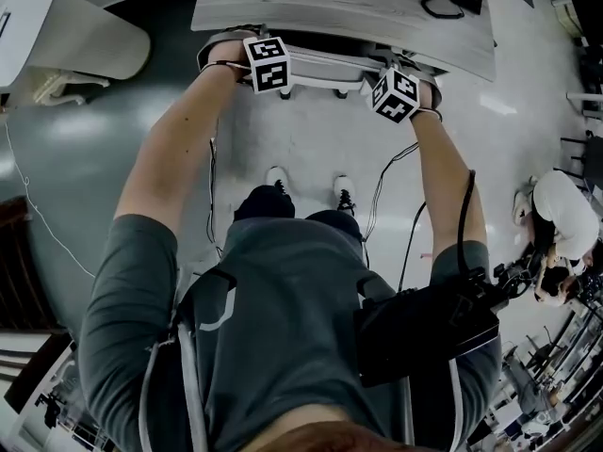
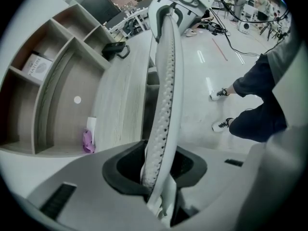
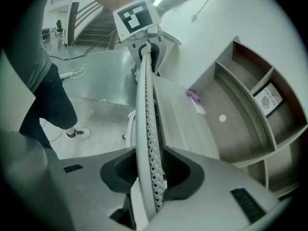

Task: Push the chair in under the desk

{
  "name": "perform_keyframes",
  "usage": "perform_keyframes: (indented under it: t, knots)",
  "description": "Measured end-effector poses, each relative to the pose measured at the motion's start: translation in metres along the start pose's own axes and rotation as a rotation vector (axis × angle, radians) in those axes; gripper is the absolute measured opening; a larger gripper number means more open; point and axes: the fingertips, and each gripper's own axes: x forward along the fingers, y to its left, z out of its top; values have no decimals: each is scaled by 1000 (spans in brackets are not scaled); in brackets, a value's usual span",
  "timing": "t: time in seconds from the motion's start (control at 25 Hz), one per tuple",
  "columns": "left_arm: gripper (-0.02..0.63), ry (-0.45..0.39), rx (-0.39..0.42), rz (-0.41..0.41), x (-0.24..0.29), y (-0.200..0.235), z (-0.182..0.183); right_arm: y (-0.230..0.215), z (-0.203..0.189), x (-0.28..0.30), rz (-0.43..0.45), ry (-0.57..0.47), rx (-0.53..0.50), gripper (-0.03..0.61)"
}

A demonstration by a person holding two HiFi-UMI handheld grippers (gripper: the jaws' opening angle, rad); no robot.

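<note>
The white mesh-backed chair (image 1: 325,69) stands tucked against the light wood desk (image 1: 358,8), with only its backrest top showing in the head view. My left gripper (image 2: 159,177) straddles the backrest's top edge (image 2: 166,81) near its left end. A dark gap shows on each side of the edge, so the jaws are open. At the right end my right gripper (image 3: 149,177) straddles the same edge (image 3: 144,105) in the same way, its pads apart from it. Both grippers point steeply down. The seat is hidden under the desk.
Curved wooden shelving (image 2: 48,81) with a box (image 2: 36,66) rises behind the desk. A pink item (image 2: 87,141) and a black object (image 2: 114,48) lie on the desk. My feet (image 1: 275,177) stand just behind the chair. Cables trail on the floor, and a crouching person (image 1: 565,215) is at right.
</note>
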Motion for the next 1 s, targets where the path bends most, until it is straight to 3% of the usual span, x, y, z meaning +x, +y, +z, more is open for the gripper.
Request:
perform_keyframes:
  t: [0.24,0.36,0.56,0.68,0.88,1.0]
  knots:
    - [129,-7,1,-7,1,-3,-1,1,-3,3,10,34,46,160]
    - [138,-61,-27,-13,-8,-5,-1,2,7,-13,18,4,121,195]
    - [213,-206,-228,-11,-40,-3,-4,2,31,-61,27,-110,278,216]
    - [213,-325,-314,14,-64,-3,3,-3,42,-90,18,-207,364,215]
    - [213,-575,-580,-79,-120,-6,29,-13,62,-145,33,-425,561,215]
    - [212,-710,-678,-51,-158,-4,40,-20,61,-179,-12,-468,610,213]
